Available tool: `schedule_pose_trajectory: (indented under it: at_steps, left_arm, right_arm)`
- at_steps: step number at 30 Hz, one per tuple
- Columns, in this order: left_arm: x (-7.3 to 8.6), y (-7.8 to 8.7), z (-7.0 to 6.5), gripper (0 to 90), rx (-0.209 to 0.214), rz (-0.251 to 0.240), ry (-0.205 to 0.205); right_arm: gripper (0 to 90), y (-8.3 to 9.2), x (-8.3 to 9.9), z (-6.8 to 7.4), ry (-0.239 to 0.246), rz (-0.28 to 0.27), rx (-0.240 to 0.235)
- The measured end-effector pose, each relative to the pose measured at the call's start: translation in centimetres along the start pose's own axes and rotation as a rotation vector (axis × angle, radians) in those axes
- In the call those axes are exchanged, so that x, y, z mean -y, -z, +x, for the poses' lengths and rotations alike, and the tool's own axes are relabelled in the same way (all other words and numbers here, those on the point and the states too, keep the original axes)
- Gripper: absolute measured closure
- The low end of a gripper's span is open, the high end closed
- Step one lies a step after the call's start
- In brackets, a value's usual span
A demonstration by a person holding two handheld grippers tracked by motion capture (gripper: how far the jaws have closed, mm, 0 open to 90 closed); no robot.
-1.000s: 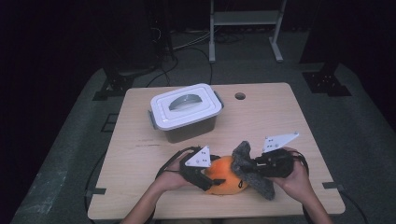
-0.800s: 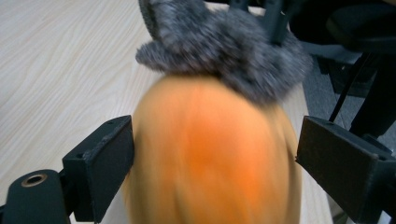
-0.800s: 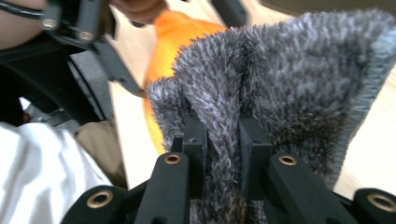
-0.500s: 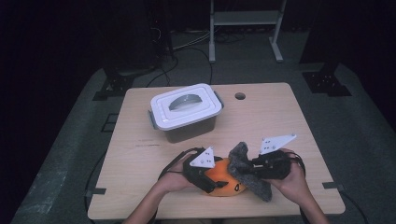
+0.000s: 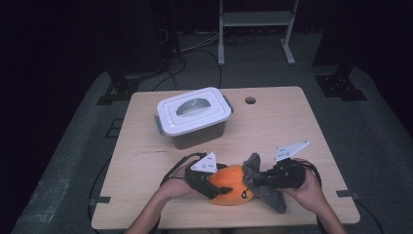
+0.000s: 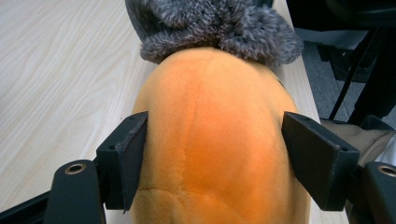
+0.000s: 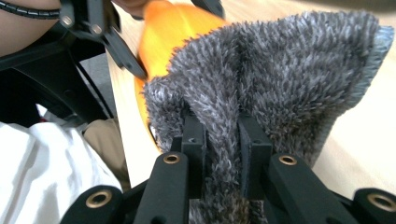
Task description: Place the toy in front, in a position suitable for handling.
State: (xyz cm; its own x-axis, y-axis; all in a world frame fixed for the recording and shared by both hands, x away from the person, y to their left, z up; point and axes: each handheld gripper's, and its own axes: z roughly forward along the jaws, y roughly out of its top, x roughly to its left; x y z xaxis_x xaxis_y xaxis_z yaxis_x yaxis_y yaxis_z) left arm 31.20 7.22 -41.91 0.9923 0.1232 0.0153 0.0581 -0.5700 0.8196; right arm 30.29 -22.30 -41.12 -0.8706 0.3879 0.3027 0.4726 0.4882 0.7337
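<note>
The right gripper [image 7: 222,140] has its jaws clenched on a fold of the grey furry cloth [image 7: 280,79], the pile bunched up between the two black pads and spreading out above them into a wide flap. The left gripper [image 6: 215,163] straddles the orange plush toy [image 6: 215,140]: its jaws stand on either side of the rounded orange body and have just been closing in on it; the left pad touches the plush, while the right pad sits just beside it, so whether it grips firmly I cannot tell. In the left gripper view the grey cloth [image 6: 219,28] lies over the far end of the toy, touching it. From above, the orange plush toy [image 5: 234,185] rests on the wooden surface [image 5: 292,126] near its front edge, between the two hands, with the left gripper [image 5: 207,178] on its left side and the grey cloth [image 5: 260,185] draped against its right side, where the right gripper [image 5: 272,178] holds it. Each gripper carries a grey three-cornered plate on top. Farther back on the surface, well apart from the toy, stands a grey storage box [image 5: 195,124] with its white lid on. A small round hole [image 5: 250,100] shows in the surface near the far edge.
</note>
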Motion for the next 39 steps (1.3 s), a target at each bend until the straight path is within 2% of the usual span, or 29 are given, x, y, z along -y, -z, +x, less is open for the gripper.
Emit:
schedule_pose_trajectory:
  at_steps: [2,5,7,10,13,16,20,22,24,26,29,31,36,39]
  left_arm:
    - [0.1,0.1,0.0,25.7,0.002,0.000,0.001]
    - [0.2,0.2,0.1,25.2,0.004,-0.003,0.008]
    - [0.2,0.2,0.0,24.9,0.004,-0.003,0.004]
    - [0.1,0.1,0.0,23.9,0.003,-0.001,0.002]
    - [0.3,0.2,0.1,23.9,0.005,-0.002,0.009]
    - [0.3,0.2,0.1,23.5,0.007,-0.002,0.012]
    - [0.2,0.2,0.1,21.6,0.004,0.002,0.019]
    - [0.2,0.1,0.0,20.7,0.004,0.003,0.021]
    - [0.1,0.1,-0.1,20.3,0.003,0.005,0.019]
    - [0.0,0.0,-0.1,19.8,0.000,0.009,0.015]
    - [0.1,0.0,-0.2,19.6,0.001,0.007,0.017]
    - [0.0,-0.1,-0.3,18.4,0.004,0.008,0.011]
    - [-0.4,-0.2,-0.4,10.5,0.011,0.024,0.016]
    - [-0.4,0.1,-0.1,7.1,0.011,0.040,0.060]
  right_arm:
    - [75.0,0.2,0.5,-0.8,-0.033,0.021,-0.004]
    - [75.2,0.7,0.7,-1.1,-0.046,0.031,0.014]
    - [75.3,1.2,0.3,-0.8,-0.035,0.002,0.025]
    - [75.2,1.4,-0.5,0.0,0.001,-0.036,0.012]
    - [74.8,0.4,-0.6,0.3,0.018,0.007,0.005]
    - [74.7,0.0,0.2,-0.4,-0.015,0.019,-0.028]
    - [75.0,0.4,1.1,-1.1,-0.046,0.051,0.009]
    - [75.2,0.9,0.7,-0.8,-0.034,0.029,0.025]
    - [75.2,1.2,-0.2,-0.3,-0.009,-0.023,0.015]
    - [75.2,1.1,-1.0,0.4,0.016,-0.047,0.006]
    - [75.2,0.2,-1.4,0.9,0.044,-0.012,0.012]
    - [75.3,-0.5,-1.1,0.9,0.037,0.009,0.009]
    - [75.3,-0.3,-0.3,0.7,0.017,0.016,-0.001]
    - [75.3,-0.2,0.0,0.6,0.011,0.023,-0.005]
